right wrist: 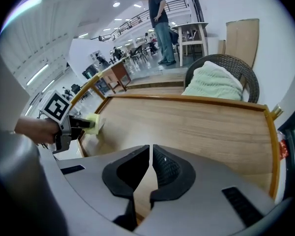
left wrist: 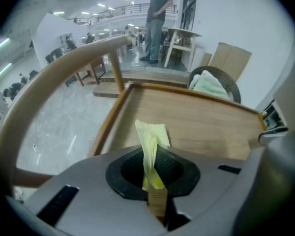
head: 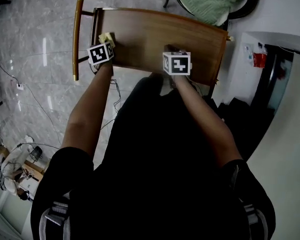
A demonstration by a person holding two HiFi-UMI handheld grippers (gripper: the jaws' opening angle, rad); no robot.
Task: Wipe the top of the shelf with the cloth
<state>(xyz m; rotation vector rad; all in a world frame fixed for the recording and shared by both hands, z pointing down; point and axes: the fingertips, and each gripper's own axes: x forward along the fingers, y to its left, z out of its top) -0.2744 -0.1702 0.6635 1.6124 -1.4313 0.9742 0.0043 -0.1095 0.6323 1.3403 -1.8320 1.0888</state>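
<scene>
The wooden shelf top with a raised rim lies in front of me. A pale yellow cloth is pinched in my left gripper at the shelf's left end. In the left gripper view the cloth stands up between the closed jaws of the left gripper, over the wood. From the right gripper view the cloth touches the shelf's left edge. My right gripper is shut and holds nothing; it hovers over the near middle of the shelf, and its marker cube shows in the head view.
A curved wooden rail runs beside the shelf's left end. A wicker chair with a green cushion stands behind the shelf. A person stands far off by a white table. Cables lie on the marble floor at left.
</scene>
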